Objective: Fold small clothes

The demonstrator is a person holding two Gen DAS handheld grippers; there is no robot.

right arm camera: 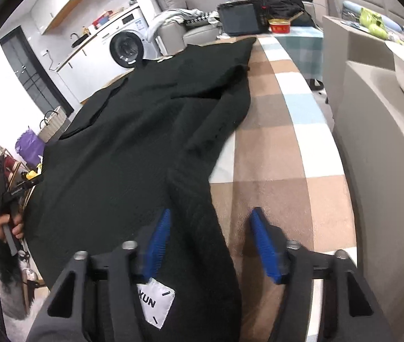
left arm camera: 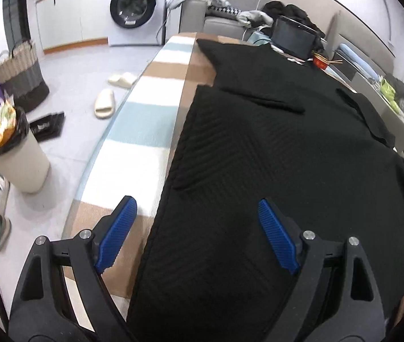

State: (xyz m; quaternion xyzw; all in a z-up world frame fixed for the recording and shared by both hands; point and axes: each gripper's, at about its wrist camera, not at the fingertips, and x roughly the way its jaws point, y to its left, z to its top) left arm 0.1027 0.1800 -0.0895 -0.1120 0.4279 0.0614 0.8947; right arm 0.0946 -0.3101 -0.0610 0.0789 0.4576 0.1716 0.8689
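Nearest, the right gripper [right arm camera: 210,240] straddles the black garment's [right arm camera: 133,142] hem, jaws spread wide, beside a white label [right arm camera: 155,305] reading "XUN". The left gripper [left arm camera: 196,230], jaws also apart, hovers over the garment's opposite edge. The garment lies flat on the checked surface [right arm camera: 273,142]; beyond it stands a washing machine [left arm camera: 136,7].

A bright laundry corner in a lived-in flat: a white washing machine [left arm camera: 137,7] stands at 11 o'clock beside white cabinets [left arm camera: 68,14], pale slippers [left arm camera: 105,103] lying on the light tiled floor [left arm camera: 73,91]. A full waste bin [left arm camera: 16,154] sits at 9 o'clock, a woven basket [left arm camera: 21,68] beyond it. At 1 o'clock, a grey sofa [left arm camera: 221,22] carries heaped laundry. A checked cloth covers the counter [left arm camera: 145,119].
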